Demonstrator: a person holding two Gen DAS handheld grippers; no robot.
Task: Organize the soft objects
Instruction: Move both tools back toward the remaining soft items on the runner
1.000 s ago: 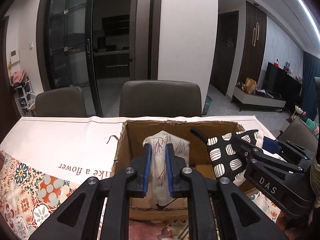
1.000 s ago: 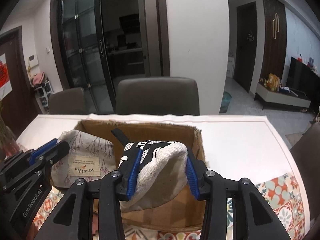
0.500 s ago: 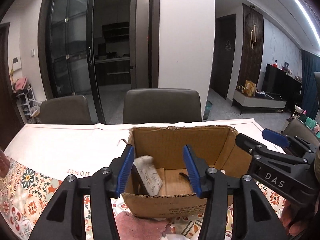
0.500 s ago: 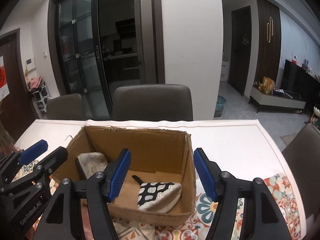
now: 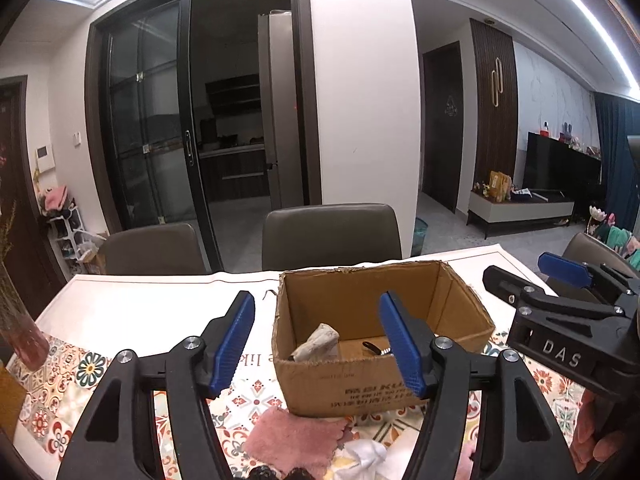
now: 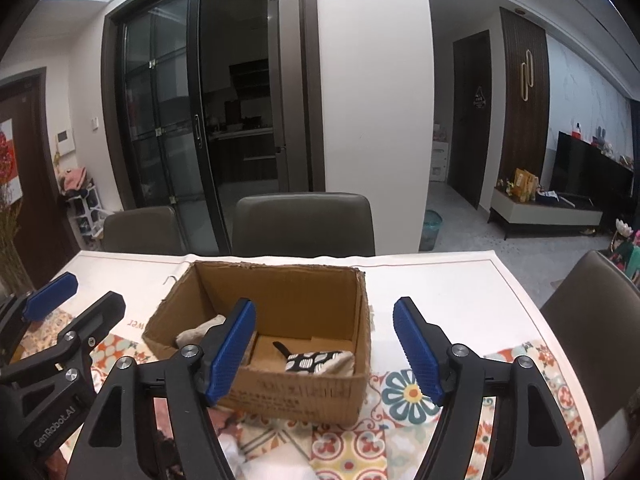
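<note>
An open cardboard box (image 5: 360, 392) (image 6: 304, 396) stands on the table. Inside lie a beige printed cushion (image 5: 318, 342) (image 6: 198, 330) at the left and a black-and-white patterned pouch (image 6: 318, 360) at the right, whose black loop shows in the left wrist view (image 5: 374, 347). My left gripper (image 5: 320, 344) is open and empty, held back above the box's near side. My right gripper (image 6: 326, 346) is open and empty, also near the box front. A pink fluffy cloth (image 5: 292, 436) and a white soft item (image 5: 366, 454) lie on the table in front of the box.
The table carries a white runner (image 6: 432, 292) and a patterned tile-print cloth (image 6: 404, 396). Grey chairs (image 6: 304, 224) stand at the far edge and one (image 6: 588, 320) at the right. A vase with dried stems (image 5: 16, 320) stands at the left.
Both grippers opened and dropped the beige cushion and the patterned pouch into the box, then pulled back and up from it.
</note>
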